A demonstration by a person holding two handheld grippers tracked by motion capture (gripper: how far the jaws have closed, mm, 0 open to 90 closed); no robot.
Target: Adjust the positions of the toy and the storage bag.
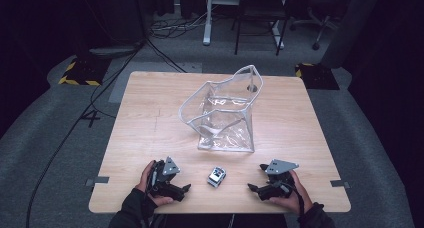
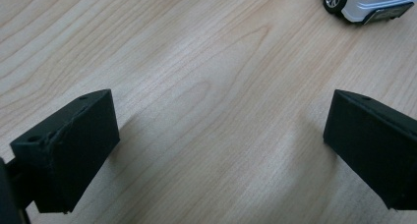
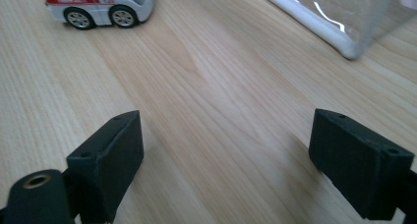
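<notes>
Both claws sit apart with bare wood between their jaws: the left gripper [image 1: 186,188] and the right gripper [image 1: 251,188] rest low at the near edge of the light wooden table [image 1: 150,118], each held in a hand, pointing inward at one another. Behind them, near the table's middle, stands a large clear plastic bag with a white rim [image 1: 223,113], slumped and open at the top. Between the two grippers, touched by neither, lies a small white toy ambulance with a red stripe [image 1: 216,176], just in front of the bag.
</notes>
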